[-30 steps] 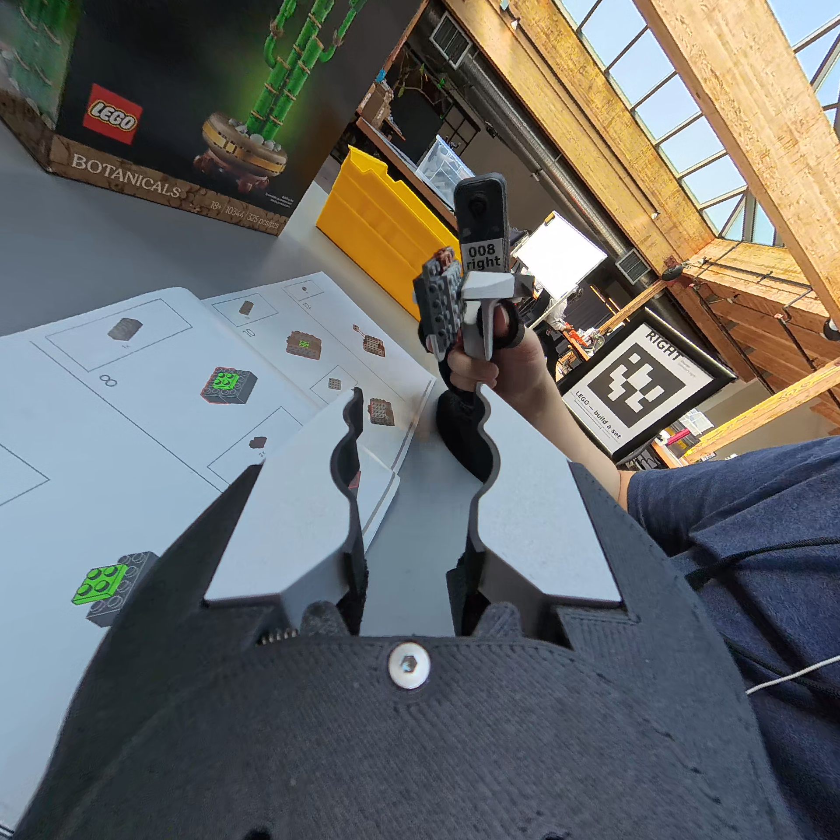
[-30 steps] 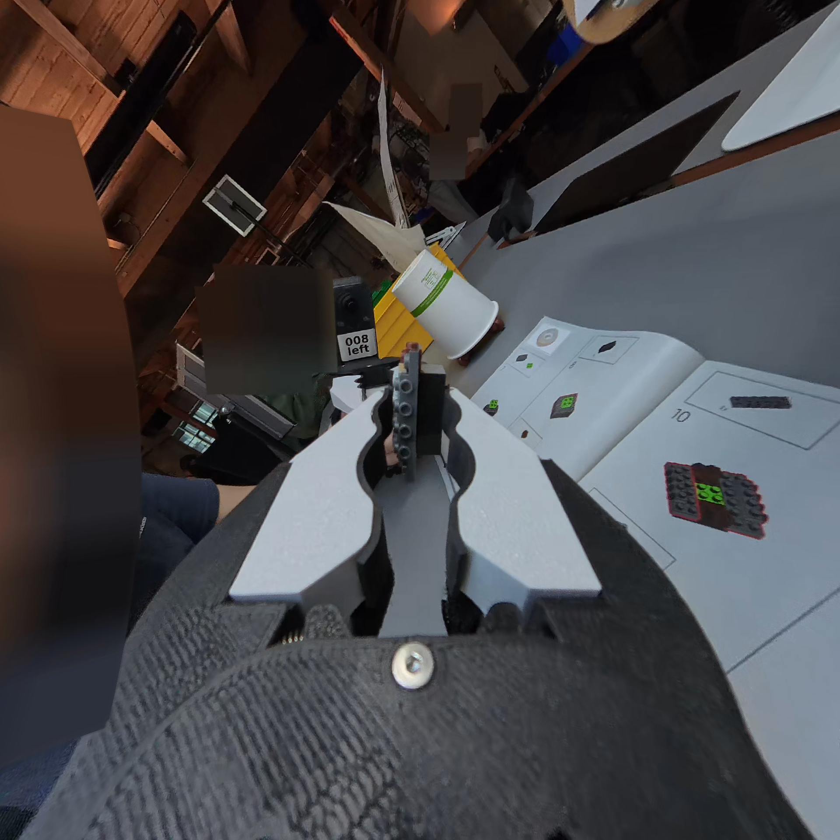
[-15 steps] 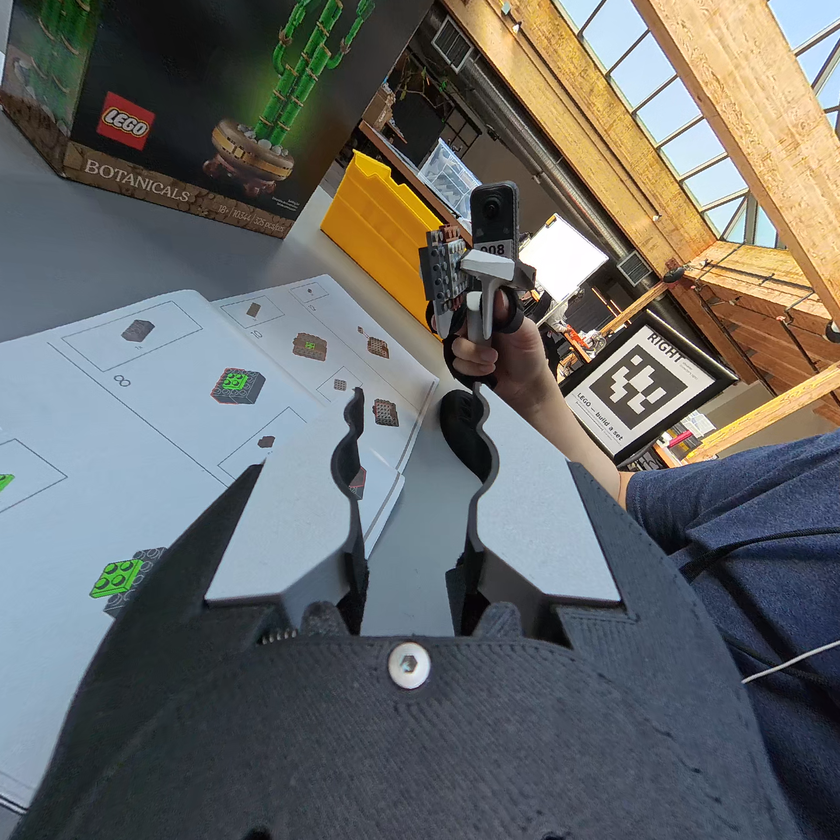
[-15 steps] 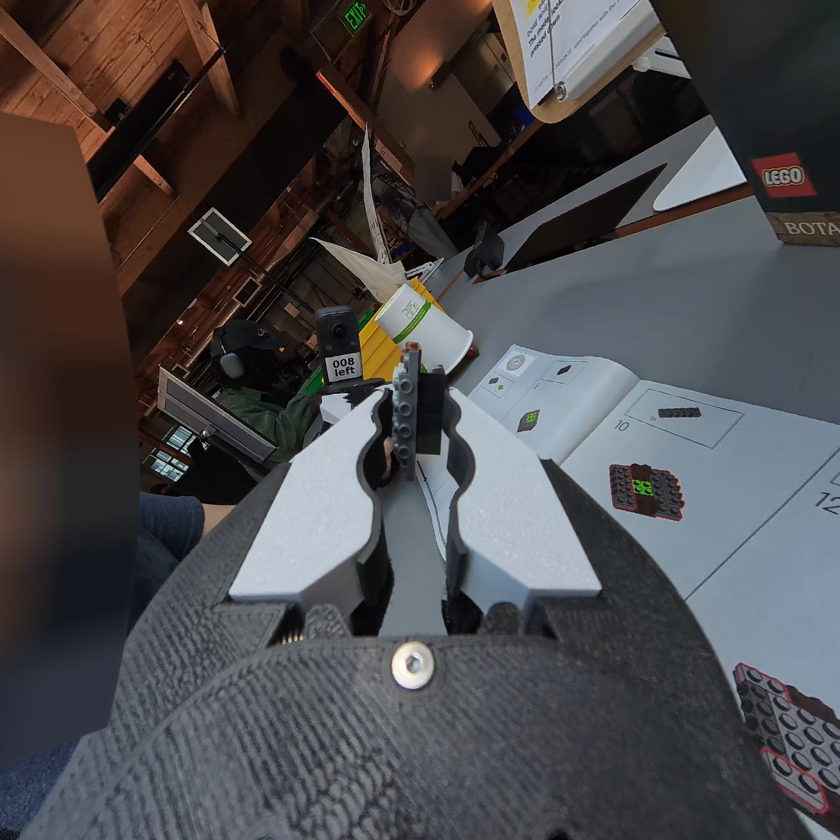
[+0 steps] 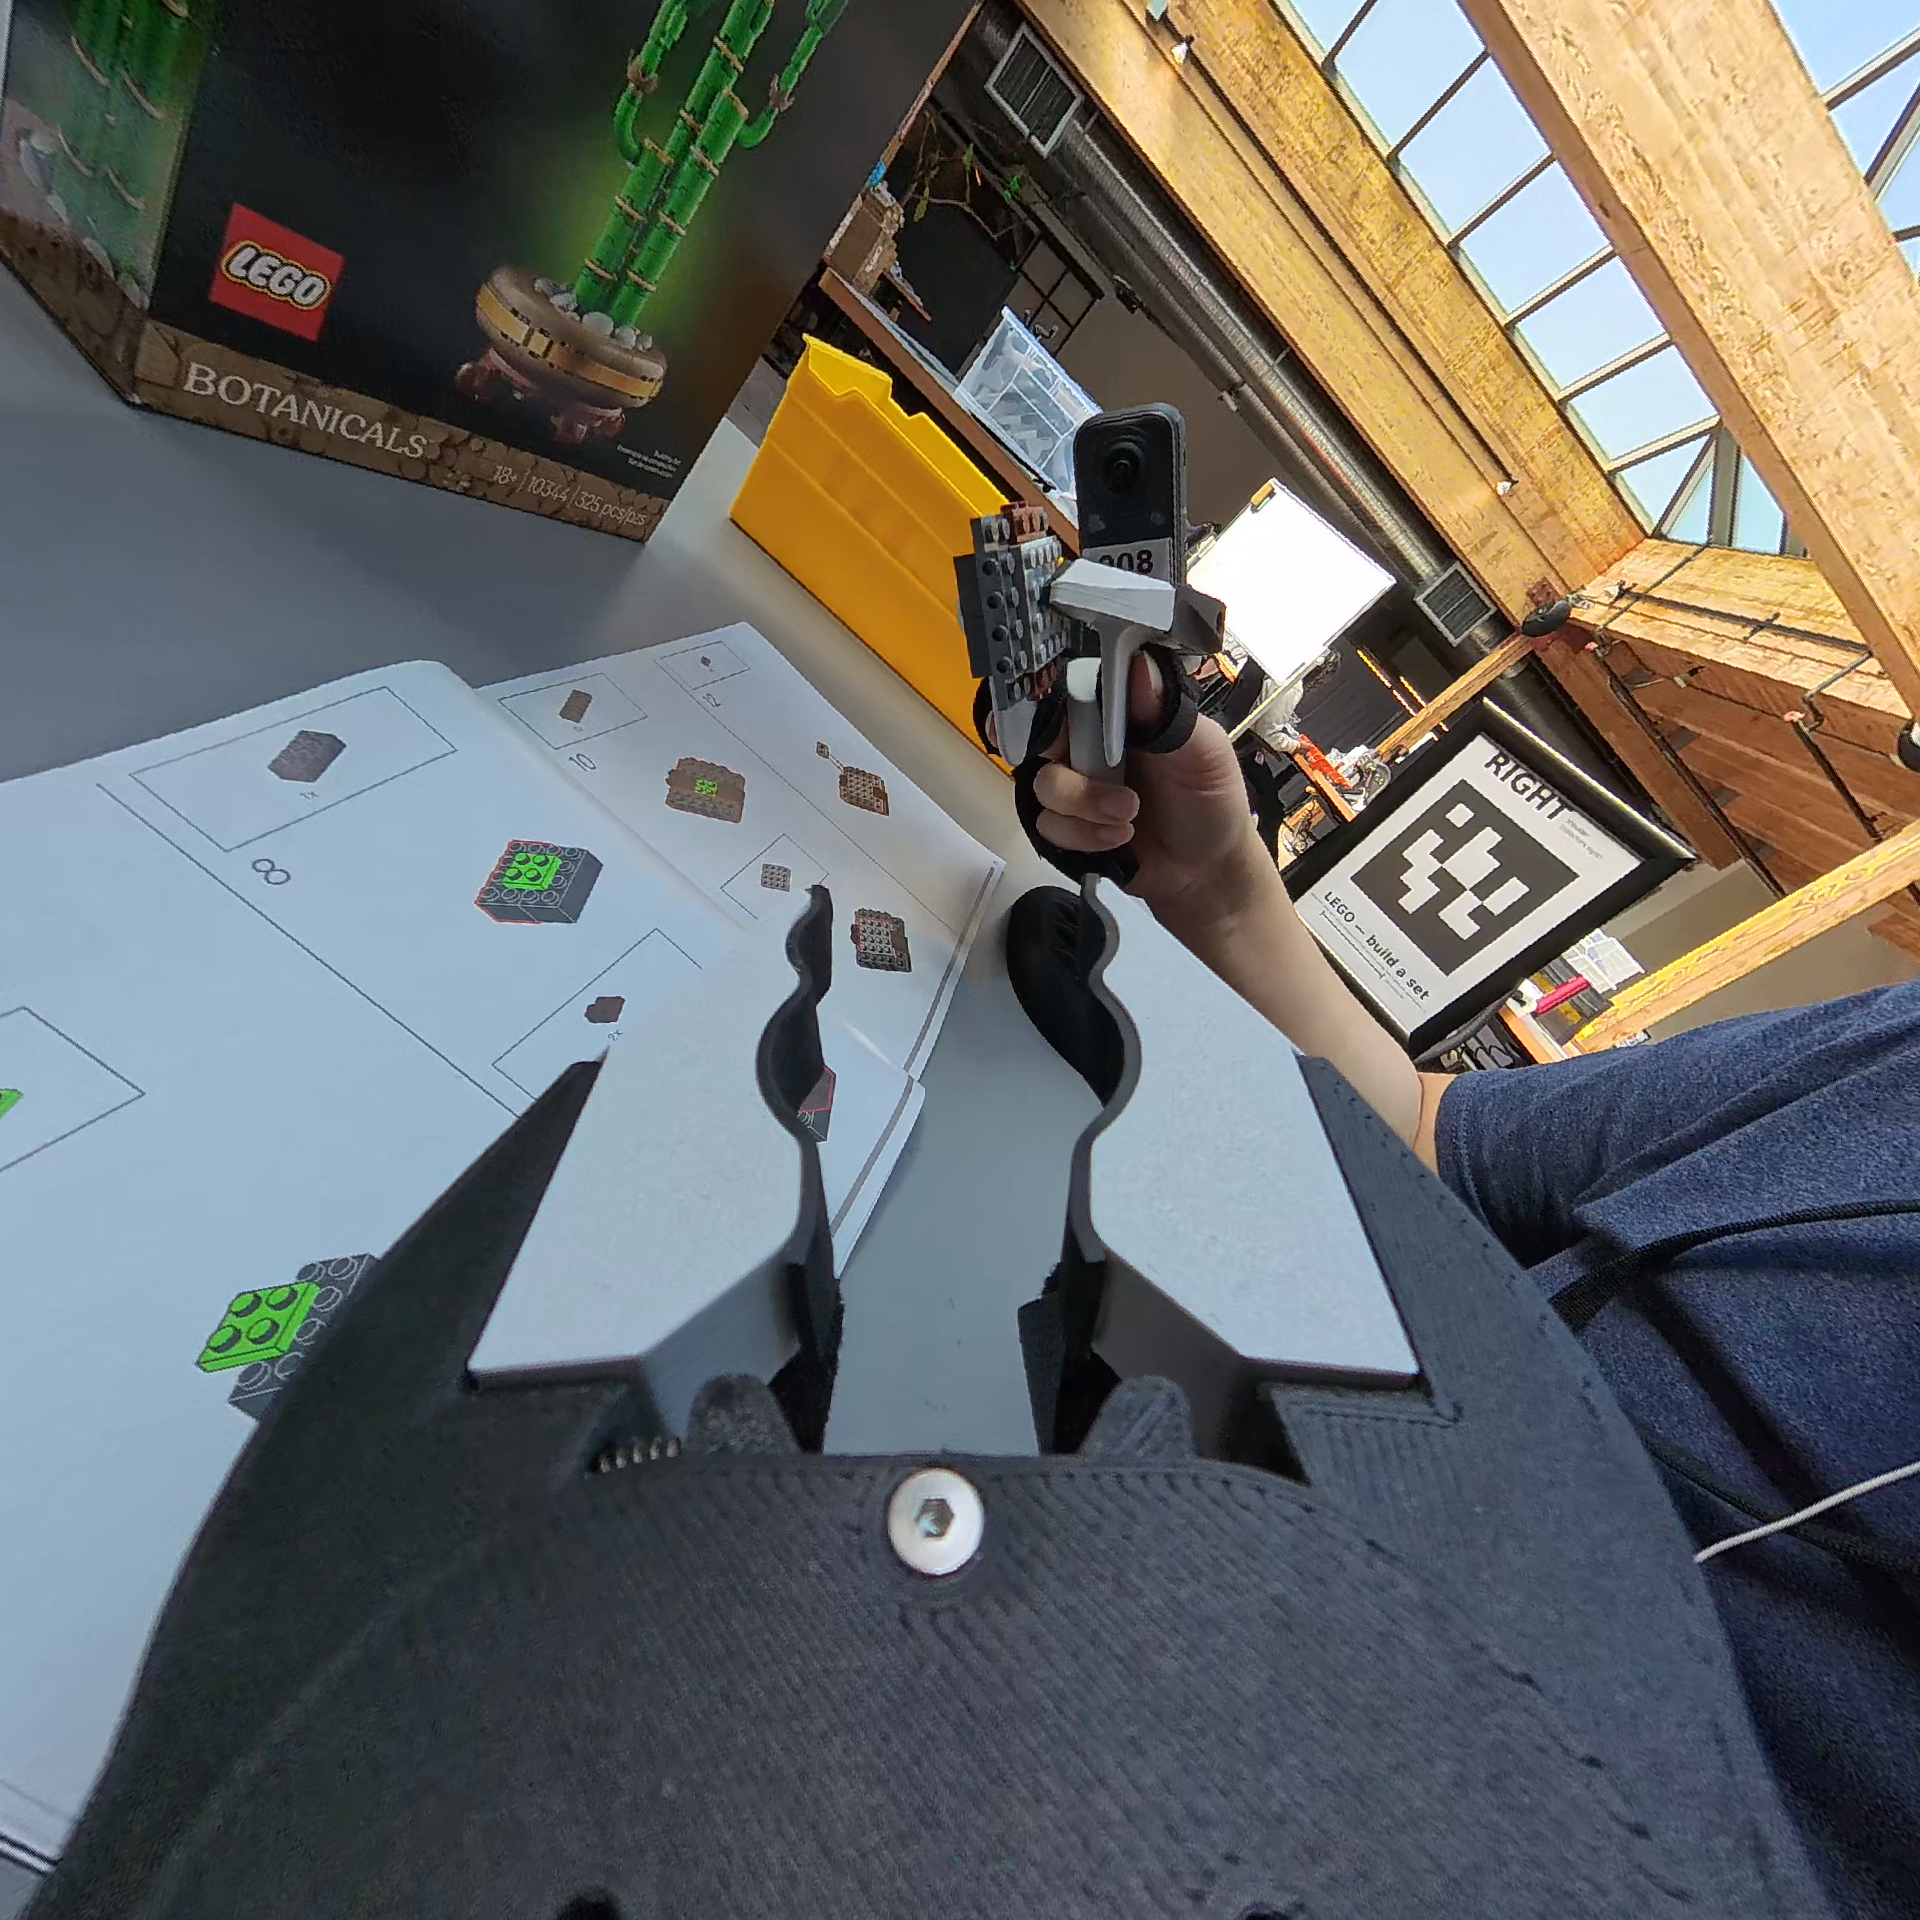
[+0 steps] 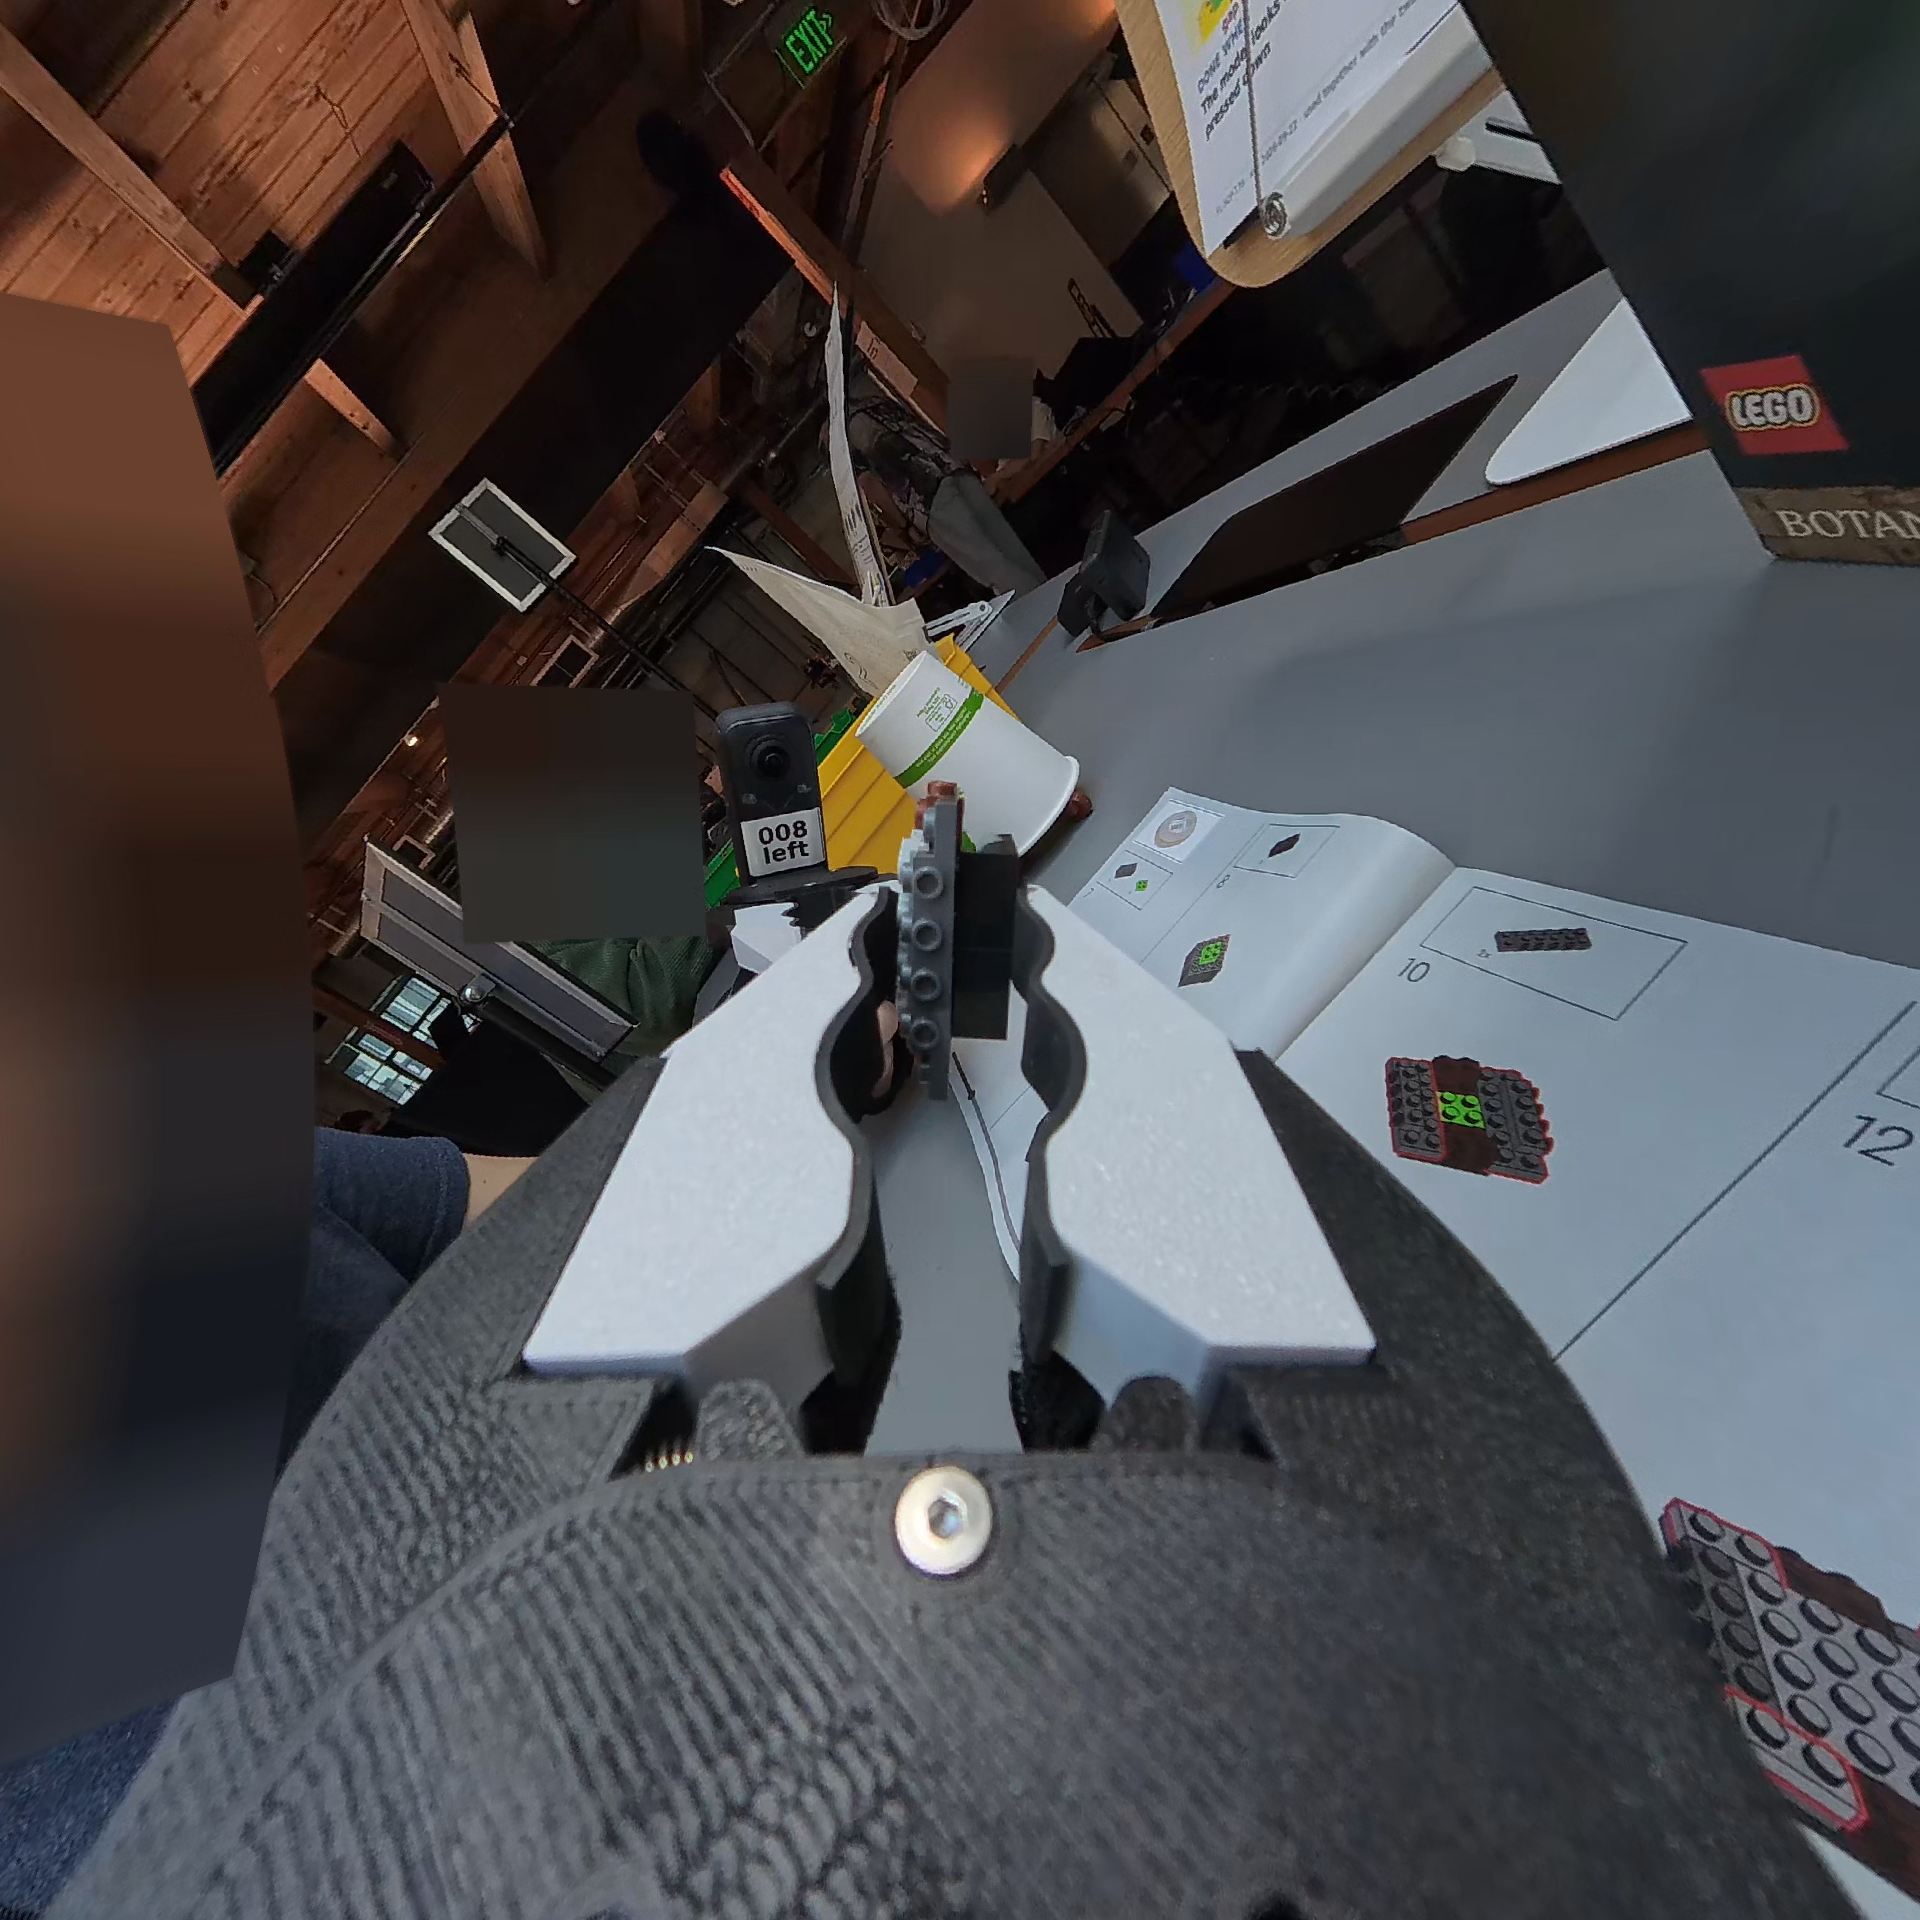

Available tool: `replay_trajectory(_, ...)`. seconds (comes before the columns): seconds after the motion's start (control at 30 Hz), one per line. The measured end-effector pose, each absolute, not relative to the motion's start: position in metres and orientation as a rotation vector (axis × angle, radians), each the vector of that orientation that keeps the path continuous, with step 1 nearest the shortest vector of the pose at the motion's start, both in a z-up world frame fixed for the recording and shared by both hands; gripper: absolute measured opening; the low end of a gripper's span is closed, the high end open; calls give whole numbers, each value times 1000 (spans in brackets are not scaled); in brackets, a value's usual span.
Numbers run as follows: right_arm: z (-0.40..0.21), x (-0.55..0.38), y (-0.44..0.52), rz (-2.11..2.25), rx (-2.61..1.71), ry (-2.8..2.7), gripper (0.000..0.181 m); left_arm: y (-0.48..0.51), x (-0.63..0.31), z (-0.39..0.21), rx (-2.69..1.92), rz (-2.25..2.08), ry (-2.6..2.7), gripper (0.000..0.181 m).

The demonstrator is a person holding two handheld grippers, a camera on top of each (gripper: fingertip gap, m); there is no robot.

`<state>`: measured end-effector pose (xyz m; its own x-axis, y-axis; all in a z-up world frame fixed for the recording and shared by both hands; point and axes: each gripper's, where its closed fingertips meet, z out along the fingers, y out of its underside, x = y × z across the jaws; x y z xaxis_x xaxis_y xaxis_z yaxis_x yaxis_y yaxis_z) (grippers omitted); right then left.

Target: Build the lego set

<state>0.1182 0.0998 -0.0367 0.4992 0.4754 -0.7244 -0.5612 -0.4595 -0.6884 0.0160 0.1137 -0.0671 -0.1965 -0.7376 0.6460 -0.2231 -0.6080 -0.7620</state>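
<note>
While we hold mid-air: check before next brick.
L gripper (image 5: 951, 1049): fingers spread, nothing between; we keep it free for next piece.
R gripper (image 6: 951, 971): pinching grey-brown sub-assembly (image 6: 951, 935) edge-on, raised above table; we judge grip shallow, so press gently.
Manual (image 5: 416, 935): open beneath; we match stud orientation w/ diagram.
Set box (image 5: 416, 229): far end of table.

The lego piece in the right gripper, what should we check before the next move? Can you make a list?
1. Lego assembly clamped between the right gripper fingers: ok.
2. Left gripper open and empty, ready to help: ok.
3. Instruction booklet lying open on the table: ok.
4. Which step comes next: cannot tell.
5. Next loose brick within reach: cannot tell, none in view.
</note>
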Motion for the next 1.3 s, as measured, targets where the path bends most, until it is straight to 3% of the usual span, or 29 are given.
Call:
replay_trajectory(0.43,-47,101,99,1249,-1721,39,20,114,19,-65,-1700,-1864,1108,46)
replay_trajectory(0.73,-37,21,98,1452,-1679,-90,20,107,9,-36,-1621,-1866,1097,51)
replay_trajectory(1.3,-19,-15,74,1269,-1553,-410,20,66,-8,-21,-1382,-1847,1281,27)
